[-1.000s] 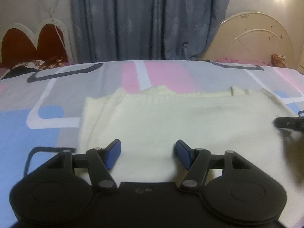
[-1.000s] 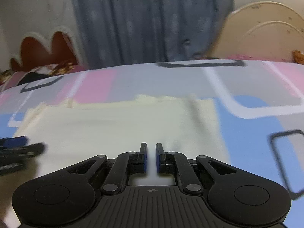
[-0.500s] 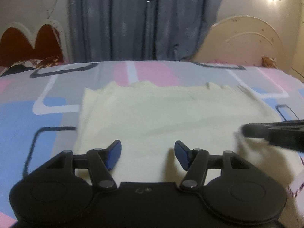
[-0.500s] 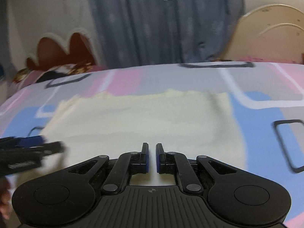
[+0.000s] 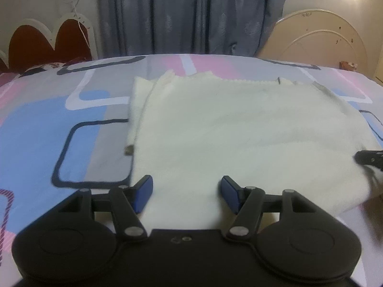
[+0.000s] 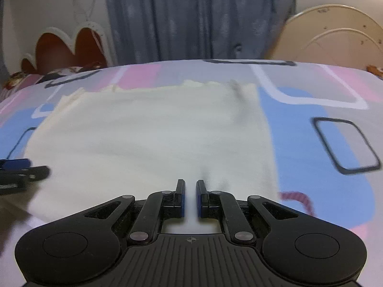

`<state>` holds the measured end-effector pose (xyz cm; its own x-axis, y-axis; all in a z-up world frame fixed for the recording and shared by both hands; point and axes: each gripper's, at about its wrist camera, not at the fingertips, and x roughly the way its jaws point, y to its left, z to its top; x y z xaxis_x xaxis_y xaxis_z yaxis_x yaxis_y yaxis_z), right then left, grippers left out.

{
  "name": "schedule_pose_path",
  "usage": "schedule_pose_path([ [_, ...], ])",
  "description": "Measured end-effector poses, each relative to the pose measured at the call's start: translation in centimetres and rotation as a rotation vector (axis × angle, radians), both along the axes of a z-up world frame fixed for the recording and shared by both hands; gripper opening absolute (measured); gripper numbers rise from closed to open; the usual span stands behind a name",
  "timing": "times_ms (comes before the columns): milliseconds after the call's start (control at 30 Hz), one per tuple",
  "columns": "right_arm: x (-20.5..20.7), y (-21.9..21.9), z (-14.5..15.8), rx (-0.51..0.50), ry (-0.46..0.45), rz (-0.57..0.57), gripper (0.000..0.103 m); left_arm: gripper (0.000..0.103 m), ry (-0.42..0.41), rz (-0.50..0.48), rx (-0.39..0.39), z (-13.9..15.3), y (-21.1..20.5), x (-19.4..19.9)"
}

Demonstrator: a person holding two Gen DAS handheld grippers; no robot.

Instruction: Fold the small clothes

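The left gripper [image 5: 186, 192] sits low over the near edge of a cream knitted garment [image 5: 239, 129], its two blue-tipped fingers [image 5: 143, 191] spread wide apart with nothing between them. Cream fabric fills the gap between the fingers.

The right gripper [image 6: 190, 197] is at the near right part of the same garment [image 6: 153, 138], its fingers [image 6: 180, 197] drawn close together with only a narrow slit between them. Cream fabric shows in that slit and puckers just ahead of the tips, so it appears to be pinching the cloth.

Each gripper shows at the edge of the other's view: the right one [image 5: 369, 159] at the garment's right edge, the left one [image 6: 22, 169] at its left edge.

The garment lies spread flat across the middle of a bed, on a sheet [image 5: 71, 119] patterned with blue, pink and grey blocks and dark outlined rectangles. Its left side is folded over, showing a second layer along that edge.

Past the bed's far edge hang blue-grey curtains [image 5: 191, 14]. A red and white scalloped headboard [image 5: 43, 43] stands at the far left corner, and a cream arched headboard [image 5: 318, 40] at the far right.
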<state>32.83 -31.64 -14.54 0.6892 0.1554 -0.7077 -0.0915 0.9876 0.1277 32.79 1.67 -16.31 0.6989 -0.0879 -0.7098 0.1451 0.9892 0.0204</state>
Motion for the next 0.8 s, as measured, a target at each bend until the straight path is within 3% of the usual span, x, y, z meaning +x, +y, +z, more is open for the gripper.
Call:
schedule_pose_path([
  [167,-1.0,0.4,1.0,0.024,0.004,-0.023,0.007,0.062,0.004,0.03,-0.028,1.1,-0.3,-1.0],
  [367,-1.9,4.1,2.6,0.076,-0.021,0.05,0.007,0.062,-0.013,-0.003,-0.057,1.8,-1.4,-2.8],
  [567,-1.6,6.8,1.3,0.05,0.009,0.081,0.007,0.067,0.017,0.007,-0.038,0.0,-1.2,-3.0],
  [800,-2.8,4.7,0.1,0.007,0.003,0.035,0.007,0.069,0.016,0.0,-0.023,0.1,-1.1,-3.2],
])
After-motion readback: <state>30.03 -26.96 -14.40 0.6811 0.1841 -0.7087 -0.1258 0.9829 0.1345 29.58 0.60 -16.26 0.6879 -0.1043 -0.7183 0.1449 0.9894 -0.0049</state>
